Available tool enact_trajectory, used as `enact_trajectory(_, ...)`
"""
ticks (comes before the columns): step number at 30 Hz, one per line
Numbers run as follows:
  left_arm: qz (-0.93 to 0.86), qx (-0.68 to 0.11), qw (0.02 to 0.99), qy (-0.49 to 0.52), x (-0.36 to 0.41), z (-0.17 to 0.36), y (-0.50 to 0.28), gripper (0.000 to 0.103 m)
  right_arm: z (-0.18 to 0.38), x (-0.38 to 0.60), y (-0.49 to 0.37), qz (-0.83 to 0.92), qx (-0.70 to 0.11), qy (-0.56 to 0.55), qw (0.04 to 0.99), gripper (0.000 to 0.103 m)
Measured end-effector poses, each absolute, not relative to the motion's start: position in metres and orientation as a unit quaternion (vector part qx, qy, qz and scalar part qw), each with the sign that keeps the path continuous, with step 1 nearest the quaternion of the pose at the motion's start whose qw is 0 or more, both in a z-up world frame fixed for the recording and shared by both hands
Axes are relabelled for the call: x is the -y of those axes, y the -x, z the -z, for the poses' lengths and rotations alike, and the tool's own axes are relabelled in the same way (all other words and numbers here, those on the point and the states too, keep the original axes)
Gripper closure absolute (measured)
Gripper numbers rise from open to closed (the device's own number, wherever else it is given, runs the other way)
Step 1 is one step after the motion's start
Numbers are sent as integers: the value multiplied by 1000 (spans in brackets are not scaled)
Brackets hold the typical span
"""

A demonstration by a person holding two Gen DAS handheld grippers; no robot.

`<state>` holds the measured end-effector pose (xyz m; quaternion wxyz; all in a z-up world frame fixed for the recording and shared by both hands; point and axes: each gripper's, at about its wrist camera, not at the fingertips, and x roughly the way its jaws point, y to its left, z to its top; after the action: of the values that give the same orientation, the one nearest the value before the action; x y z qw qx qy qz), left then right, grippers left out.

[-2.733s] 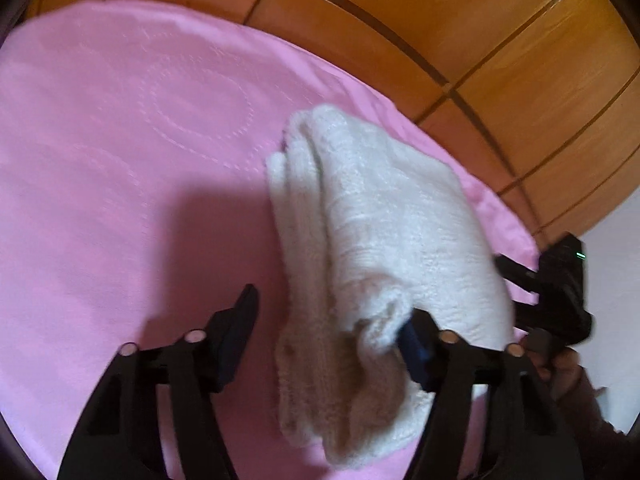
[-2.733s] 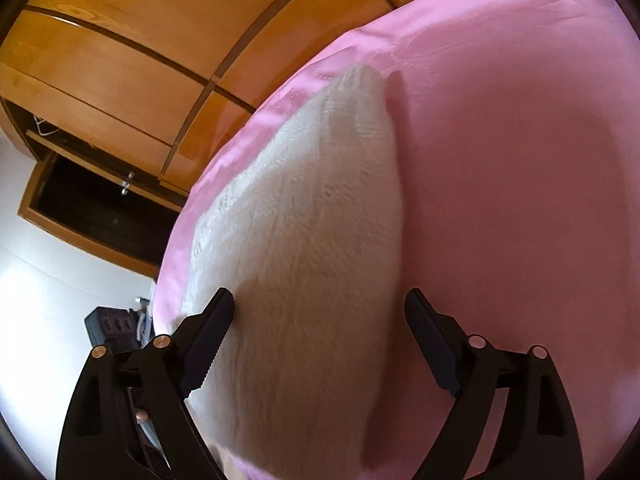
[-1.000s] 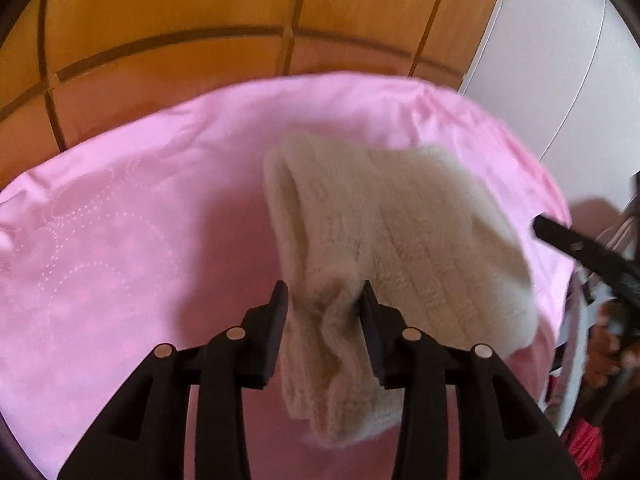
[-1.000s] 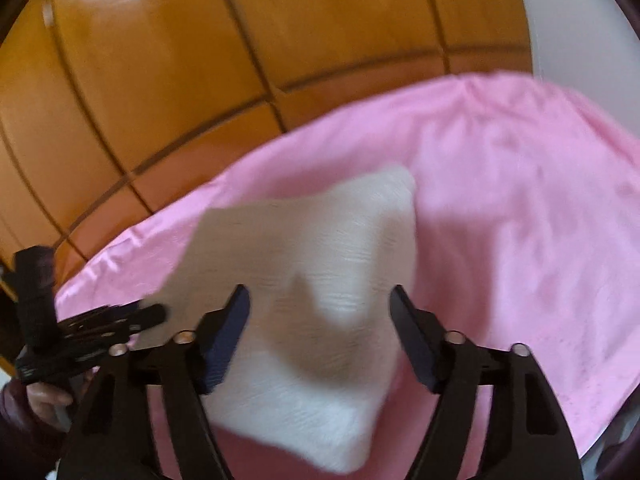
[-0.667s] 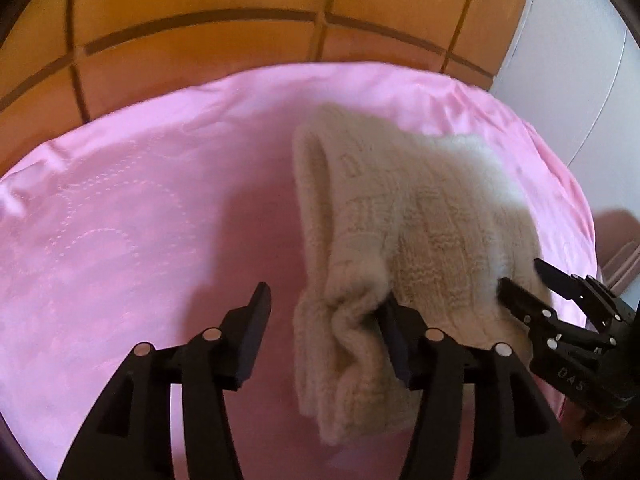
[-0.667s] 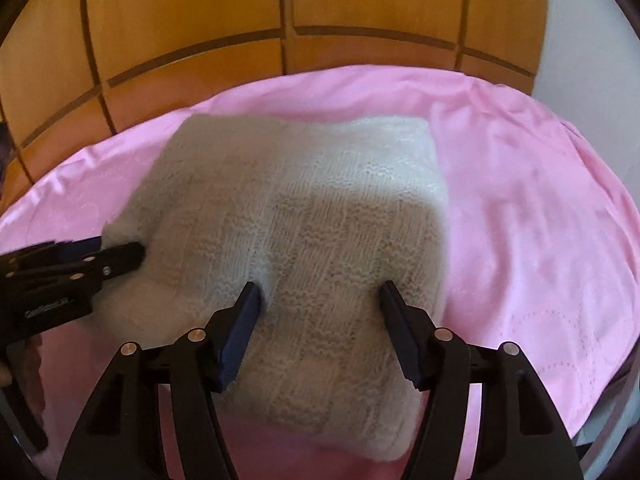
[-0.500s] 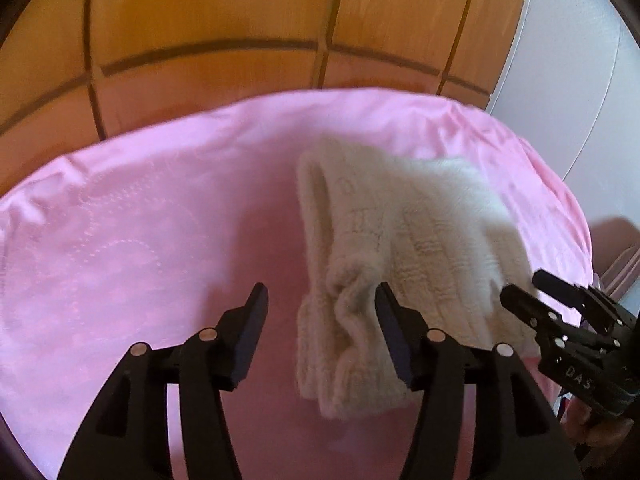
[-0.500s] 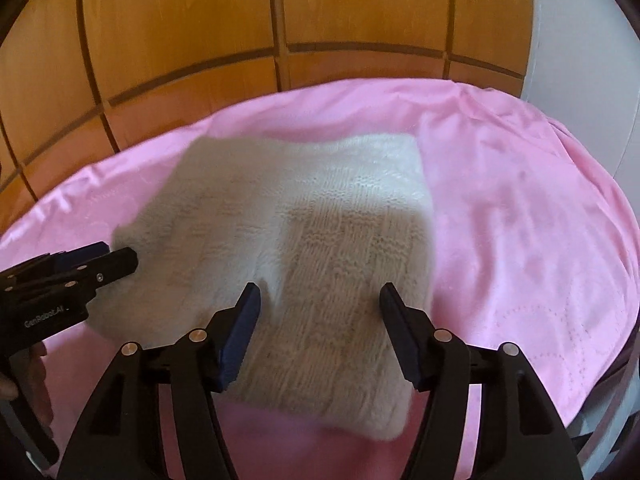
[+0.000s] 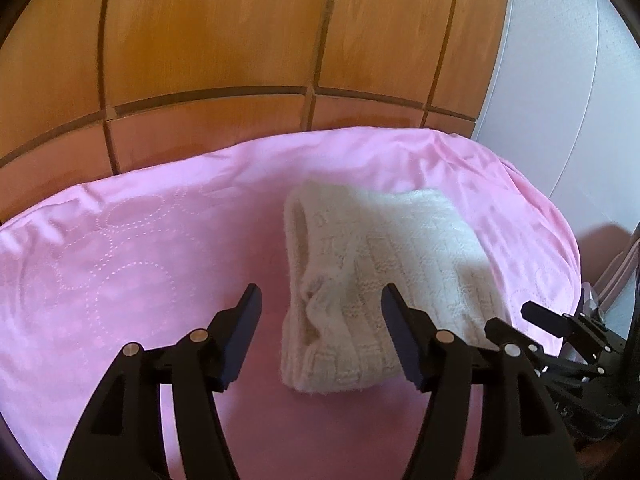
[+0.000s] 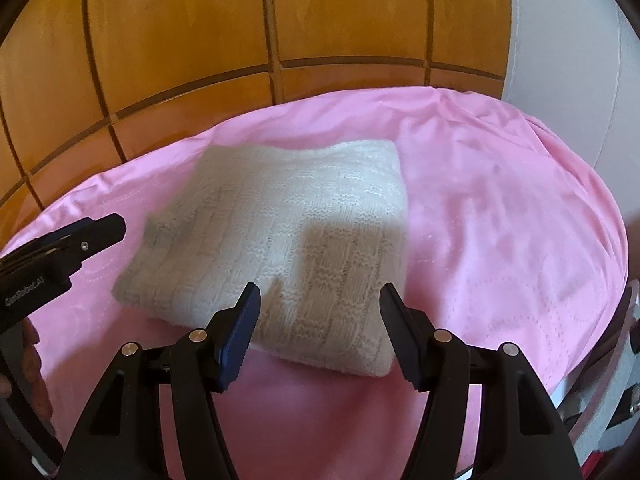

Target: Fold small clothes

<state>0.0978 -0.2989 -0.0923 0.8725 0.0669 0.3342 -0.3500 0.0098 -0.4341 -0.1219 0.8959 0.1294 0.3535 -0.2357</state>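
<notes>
A cream knitted garment [image 9: 392, 248] lies folded into a thick rectangle on the pink cloth [image 9: 120, 260]. My left gripper [image 9: 320, 294] hovers just short of its rolled near-left edge. Its jaws are opening and the pads press on nothing. In the right wrist view the same garment [image 10: 288, 216] lies flat, and my right gripper [image 10: 319, 290] stands open above its near edge without touching it. The right gripper's fingers [image 9: 536, 320] show at the left view's right edge, and the left gripper's fingers [image 10: 80, 236] at the right view's left edge.
Wooden panelling [image 9: 240, 40] rises close behind the pink-covered surface, with a white wall [image 9: 560, 80] to its right. The cloth drops off at its right edge [image 10: 600, 240]. A hand [image 10: 32, 344] holds the left gripper's handle.
The left jaws opened off the garment's rolled edge, which they had pinched. Both grippers drew back from the garment, which now lies flat and farther away.
</notes>
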Motion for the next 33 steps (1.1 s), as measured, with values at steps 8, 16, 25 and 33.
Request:
enact_trajectory(8,315,-426,842,-104,317,158,-137,38,162,435,-24,232,-397,-141,877,41)
enact_trajectory(16,304,-380,871,-71,282,131,-118,24,158,428,-23,251,-397,-135,873,41)
enact_trajectory(25,257,-343,902,-46,233,101,-90,2,115,403,2,328,-337,-114,875,9)
enact_trajectory(33,225,-341,911,-57,216,102,-60,2,90,374,23,373,-303,-89,873,4)
